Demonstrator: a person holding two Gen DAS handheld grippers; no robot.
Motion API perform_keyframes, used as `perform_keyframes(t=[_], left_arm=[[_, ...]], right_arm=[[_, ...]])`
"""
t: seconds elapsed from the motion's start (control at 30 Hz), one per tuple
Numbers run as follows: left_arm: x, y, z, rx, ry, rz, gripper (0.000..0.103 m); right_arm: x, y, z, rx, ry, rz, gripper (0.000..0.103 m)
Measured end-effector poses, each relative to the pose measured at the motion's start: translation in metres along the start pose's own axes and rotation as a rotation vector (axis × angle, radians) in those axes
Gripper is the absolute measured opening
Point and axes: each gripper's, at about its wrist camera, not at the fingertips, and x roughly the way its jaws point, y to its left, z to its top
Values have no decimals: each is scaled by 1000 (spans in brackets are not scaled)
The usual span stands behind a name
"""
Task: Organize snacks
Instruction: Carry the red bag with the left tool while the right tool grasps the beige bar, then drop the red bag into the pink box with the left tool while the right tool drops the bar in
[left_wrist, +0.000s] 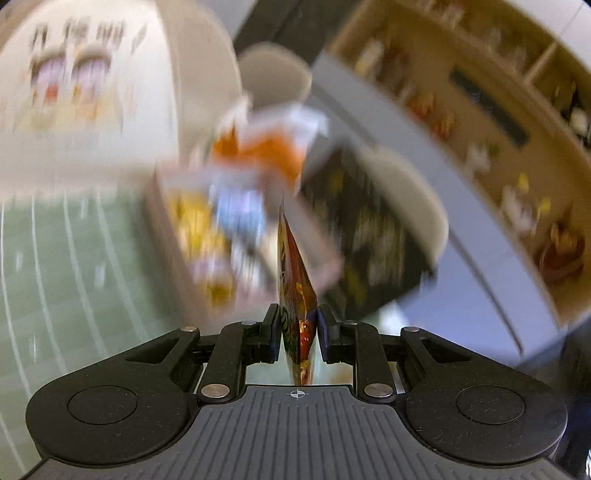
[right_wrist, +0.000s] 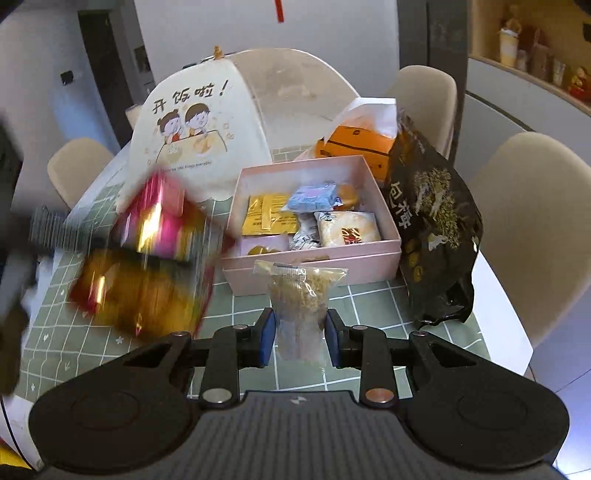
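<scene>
Clear-plastic noodle-cake packet (right_wrist: 300, 295) is sitting clenched in the right gripper (right_wrist: 300, 338) near the pink cardboard box (right_wrist: 314, 258), while the left gripper (left_wrist: 298, 328) is pinching a red-and-gold foil packet (left_wrist: 295, 288) edge-on.

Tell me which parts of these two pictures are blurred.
Left wrist view: everything past the sharp red foil packet is smeared, pink cardboard box included. Right wrist view: mostly crisp, only the shiny red-gold wrapper at left streaks.
</scene>
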Motion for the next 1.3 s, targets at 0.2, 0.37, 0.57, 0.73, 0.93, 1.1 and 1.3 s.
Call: perform_keyframes(t=[0.2,0.37,0.57,0.73,0.93,1.1,1.3], left_arm=[[40,15,68,-141,-83,-61,28],[43,35,59,-184,-101,-27,28],[35,46,-17,-124,26,72,28],[28,51,-77,-151,117,84,28],[11,41,-100,-132,90,101,28],[0,43,-113,-181,47,148,28],[7,37,-121,-123,11,228,28]], right_arm=[[5,1,-16,41,23,5,28],[2,-8,-24,81,11,-12,28],[13,-23,-18,151,35,-15,28],[17,-17,34,113,-11,50,28],[53,-5,121,115,-31,152,30],[110,2,146,77,38,75,31],[118,3,119,0,48,-23,32]])
